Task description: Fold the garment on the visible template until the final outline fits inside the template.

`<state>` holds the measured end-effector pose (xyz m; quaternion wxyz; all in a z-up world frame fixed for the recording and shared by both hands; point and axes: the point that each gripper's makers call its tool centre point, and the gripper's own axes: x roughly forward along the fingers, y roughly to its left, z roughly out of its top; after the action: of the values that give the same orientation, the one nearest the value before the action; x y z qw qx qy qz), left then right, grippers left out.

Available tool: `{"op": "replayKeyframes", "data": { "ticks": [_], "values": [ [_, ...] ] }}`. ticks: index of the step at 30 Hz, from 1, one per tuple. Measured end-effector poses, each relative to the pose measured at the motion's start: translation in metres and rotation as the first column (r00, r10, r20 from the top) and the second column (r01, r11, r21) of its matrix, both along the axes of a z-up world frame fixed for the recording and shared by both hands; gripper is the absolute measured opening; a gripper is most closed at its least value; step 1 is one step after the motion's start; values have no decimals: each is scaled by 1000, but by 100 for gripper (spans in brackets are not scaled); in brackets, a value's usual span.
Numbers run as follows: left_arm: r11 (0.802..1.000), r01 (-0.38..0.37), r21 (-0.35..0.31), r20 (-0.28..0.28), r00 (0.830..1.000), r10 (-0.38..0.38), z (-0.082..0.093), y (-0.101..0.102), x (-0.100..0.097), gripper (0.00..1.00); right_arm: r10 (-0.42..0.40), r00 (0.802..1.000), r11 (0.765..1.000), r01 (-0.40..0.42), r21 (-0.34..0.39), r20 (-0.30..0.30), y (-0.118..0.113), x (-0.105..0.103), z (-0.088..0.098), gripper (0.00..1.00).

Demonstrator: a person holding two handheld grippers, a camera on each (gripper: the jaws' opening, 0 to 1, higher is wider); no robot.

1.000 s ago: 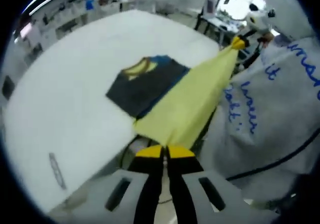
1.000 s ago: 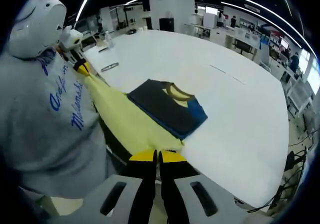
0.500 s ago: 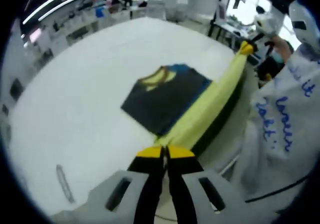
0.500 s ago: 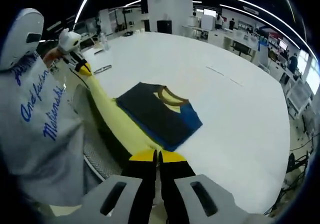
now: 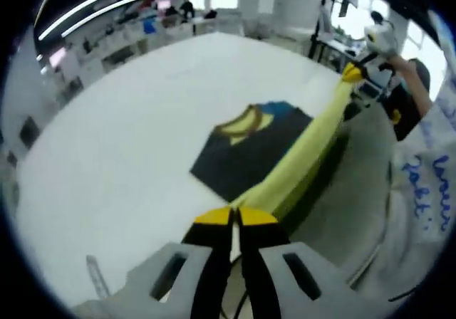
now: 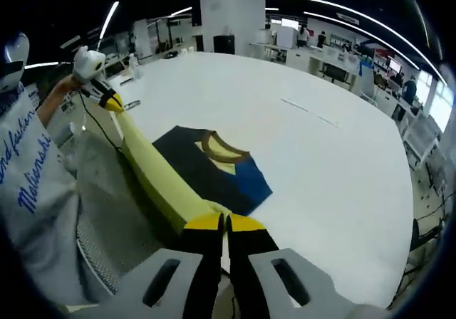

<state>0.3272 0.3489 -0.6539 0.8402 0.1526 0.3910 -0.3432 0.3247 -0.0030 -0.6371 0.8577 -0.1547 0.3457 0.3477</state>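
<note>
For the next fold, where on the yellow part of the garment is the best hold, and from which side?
Probably at its two end corners, approached from the table's near edge. The yellow part is a taut band along that edge, the left gripper shut on one end and the right gripper on the other, while the dark folded part lies flat on the table.

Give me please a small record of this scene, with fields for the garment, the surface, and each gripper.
garment: dark shirt with yellow collar and blue part, lying on the table; its yellow part is pulled taut off the near edge
surface: white table
left gripper: shut on the yellow part's one end
right gripper: shut on the other end
person: sleeve with blue writing
</note>
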Motion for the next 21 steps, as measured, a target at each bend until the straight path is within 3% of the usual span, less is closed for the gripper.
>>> {"op": "replayKeyframes", "data": {
  "ticks": [2,8,12,21],
  "values": [
    [1000,-6,15,6,1000,6,-8,1,7,0,8,999,1000,-8,-4,40,2,10,-2,3],
    [998,15,65,-20,1000,-14,-34,-2,21,0,-3,1000,999,3,-45,4,3,27,-28,3],
    [997,7,83,3,1000,-7,-38,-5,33,0,5,1000,996,-4,-84,12,2,38,-41,3],
    [998,3,70,-4,1000,-3,-48,-6,49,0,-13,1000,997,12,-80,-17,2,47,-59,3]
  ]
}}
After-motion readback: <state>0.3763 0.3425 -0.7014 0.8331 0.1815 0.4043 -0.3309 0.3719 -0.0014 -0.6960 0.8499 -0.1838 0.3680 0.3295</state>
